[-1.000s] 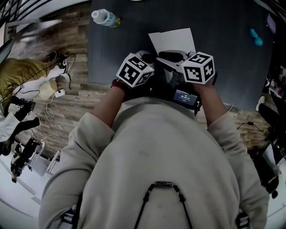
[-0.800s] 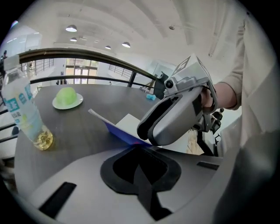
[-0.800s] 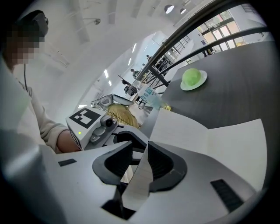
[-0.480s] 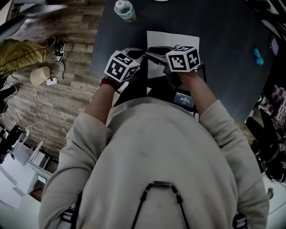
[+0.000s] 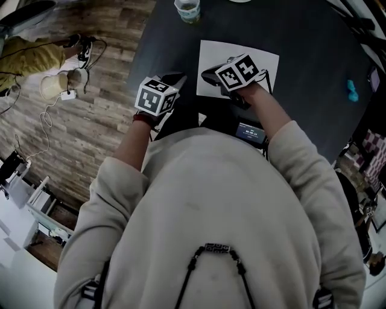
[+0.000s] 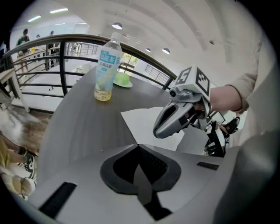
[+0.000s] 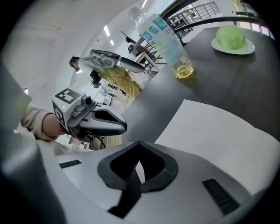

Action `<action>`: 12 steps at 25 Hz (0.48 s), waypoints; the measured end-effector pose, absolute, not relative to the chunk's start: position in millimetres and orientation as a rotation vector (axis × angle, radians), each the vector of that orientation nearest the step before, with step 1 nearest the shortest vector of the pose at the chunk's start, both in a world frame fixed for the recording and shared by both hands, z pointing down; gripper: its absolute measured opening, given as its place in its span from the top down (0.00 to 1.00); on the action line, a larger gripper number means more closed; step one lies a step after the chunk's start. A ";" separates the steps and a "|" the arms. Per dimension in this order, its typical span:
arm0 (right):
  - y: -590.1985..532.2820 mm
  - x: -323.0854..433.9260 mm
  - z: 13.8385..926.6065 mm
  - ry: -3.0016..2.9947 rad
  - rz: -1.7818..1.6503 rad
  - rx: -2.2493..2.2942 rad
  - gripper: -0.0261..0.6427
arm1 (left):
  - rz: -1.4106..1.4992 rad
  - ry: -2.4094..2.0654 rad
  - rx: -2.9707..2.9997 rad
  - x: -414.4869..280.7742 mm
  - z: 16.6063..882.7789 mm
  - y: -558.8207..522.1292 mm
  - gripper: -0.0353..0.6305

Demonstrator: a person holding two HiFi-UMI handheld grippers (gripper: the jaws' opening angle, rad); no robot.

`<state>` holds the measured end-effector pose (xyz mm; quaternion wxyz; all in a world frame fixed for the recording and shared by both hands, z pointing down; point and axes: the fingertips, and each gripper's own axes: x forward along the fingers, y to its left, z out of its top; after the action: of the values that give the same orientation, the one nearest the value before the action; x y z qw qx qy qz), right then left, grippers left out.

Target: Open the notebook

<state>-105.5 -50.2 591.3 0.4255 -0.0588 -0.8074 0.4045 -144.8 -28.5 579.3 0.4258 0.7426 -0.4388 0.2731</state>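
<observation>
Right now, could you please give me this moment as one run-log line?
notebook: closed, flat on table | left gripper: shut, empty | right gripper: jaws closing, empty, above notebook

The one dark worktop [image 5: 313, 36] carries one white notebook [image 5: 265, 63], one clear plastic bottle [image 5: 188, 8], one white plate [image 7: 245, 50] and one small teal object [image 5: 353, 89]. On the plate sits one round green thing [image 7: 231, 37]. One person in a pale top [image 5: 217, 211] stands over it all.
</observation>
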 end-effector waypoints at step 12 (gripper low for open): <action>-130.1 -70.0 457.9 -2.408 1.056 0.244 0.93 | 0.407 -1.150 2.213 -157.0 450.3 -98.5 0.95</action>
<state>-70.0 -130.1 457.9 0.2479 0.0897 -0.8834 0.3874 -157.0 -98.5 450.3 0.3024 0.8349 -0.4336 0.1534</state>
